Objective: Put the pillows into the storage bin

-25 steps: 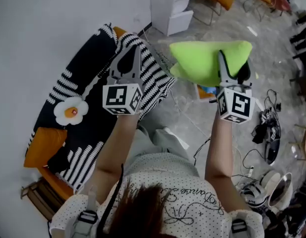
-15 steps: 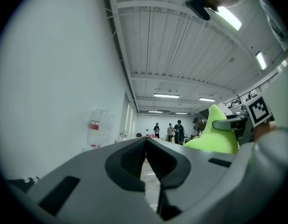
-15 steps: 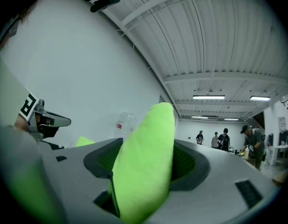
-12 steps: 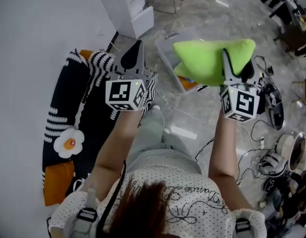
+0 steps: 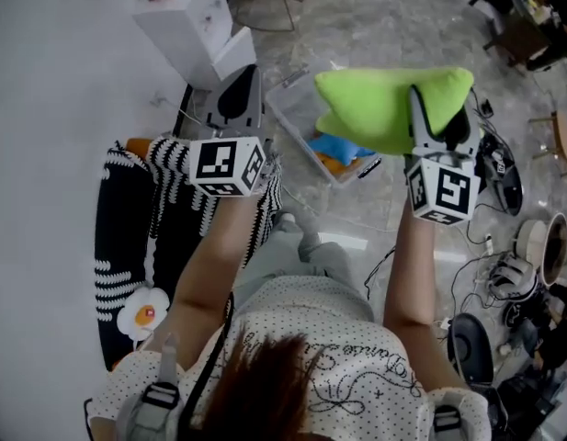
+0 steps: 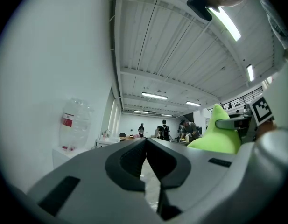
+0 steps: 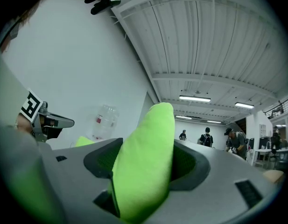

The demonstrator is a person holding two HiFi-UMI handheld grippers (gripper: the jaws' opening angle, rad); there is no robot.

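In the upper right of the head view, the right gripper (image 5: pixel 439 107) has its jaws clamped on a lime-green pillow (image 5: pixel 370 108). The jaws grip the pillow's right end, and the rest of it spreads out to the left of them, clear of the floor. The right gripper view shows the same hold from close by. The right gripper (image 7: pixel 146 164) has one jaw on each side of the pillow (image 7: pixel 144 171), which stands on edge between them and bulges up past their tips.

Just below and left of the pillow in the head view, a clear storage bin (image 5: pixel 300 127) sits on the grey floor. A blue thing (image 5: pixel 343 145) and an orange one (image 5: pixel 334 163) lie inside it. The pillow's lower edge overlaps the bin's far right corner in the picture.

At centre left, the left gripper (image 5: pixel 248 73) points toward the top of the frame. The left gripper view shows the left gripper (image 6: pixel 146 144) with its jaws pressed together and nothing between them, and the green pillow (image 6: pixel 218 136) off at the right edge.

A black-and-white striped cover (image 5: pixel 168 168) lies along the left of the head view, with a fried-egg cushion (image 5: pixel 143 312) on it near the bottom.
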